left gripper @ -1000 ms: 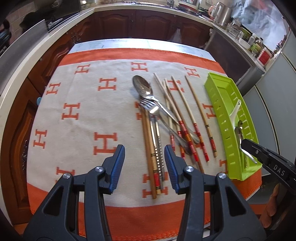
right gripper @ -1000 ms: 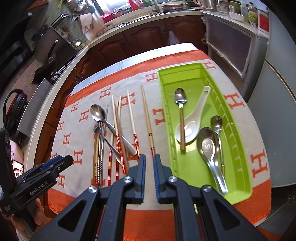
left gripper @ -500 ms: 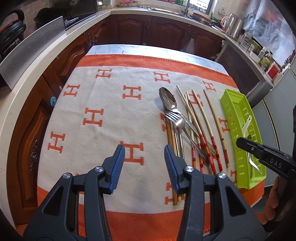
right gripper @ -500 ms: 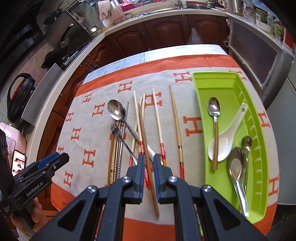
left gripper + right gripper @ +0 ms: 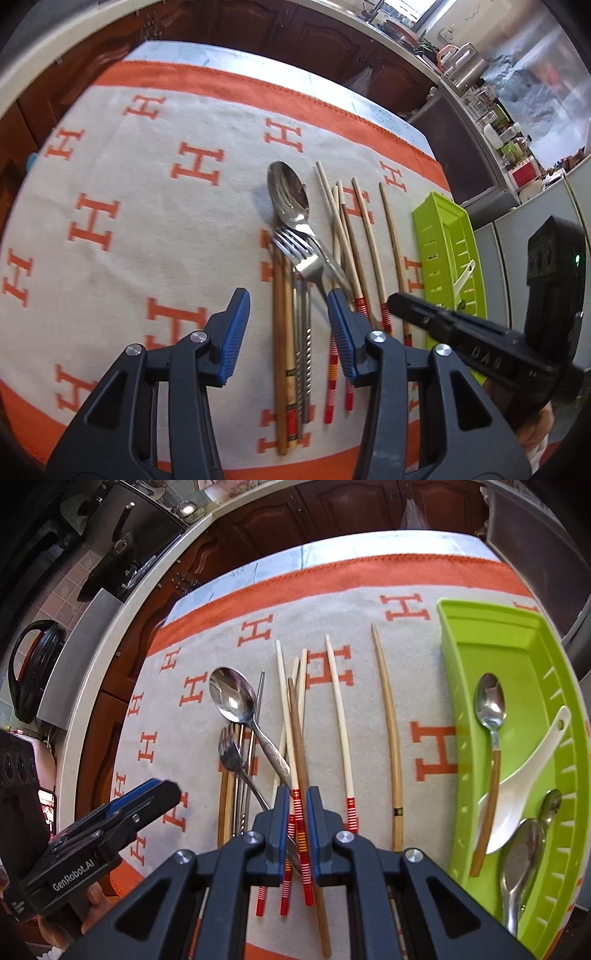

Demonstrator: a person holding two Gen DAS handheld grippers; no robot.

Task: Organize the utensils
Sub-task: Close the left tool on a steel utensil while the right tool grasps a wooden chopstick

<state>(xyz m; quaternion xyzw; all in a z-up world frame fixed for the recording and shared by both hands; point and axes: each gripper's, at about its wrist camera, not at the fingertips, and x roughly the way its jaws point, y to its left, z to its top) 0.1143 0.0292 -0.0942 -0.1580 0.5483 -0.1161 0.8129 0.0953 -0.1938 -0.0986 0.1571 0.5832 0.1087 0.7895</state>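
Although the green tray [image 5: 448, 236] already shows a white handle poking above its slotted wall in the left wrist view, most of the work seems left: a large steel spoon [image 5: 288, 192], a fork [image 5: 295, 247], a wooden pair and a ribbed metal pair of chopsticks [image 5: 291, 354], plus several pale ones with red-banded ends, lie loose in a crossed heap on the cloth [image 5: 147, 221] covering the table. The left claw [image 5: 287, 332] hangs above that heap with its ribbed blue pads spread wide and nothing between them; the right claw's black body reaches in from the right. In the right wrist view the tray [image 5: 517, 642] is seen to hold four pieces, a wooden-handled steel spoon [image 5: 490, 709], a glossy white ceramic spoon [image 5: 524, 790] and two more steel spoons near its close end, so I judge the spoons mostly sorted and the chopsticks, fork and large spoon [image 5: 232, 694] outstanding. The right claw [image 5: 297, 814] is drawn narrow around the striped ends of the chopstick bundle [image 5: 295, 738], but whether the pads actually pinch a stick I cannot tell. The sticks are slim, tapered and smooth, the steel is mirror-bright, the cloth is a napped weave printed with orange letters, and the tray is hard moulded plastic with ribbed walls.
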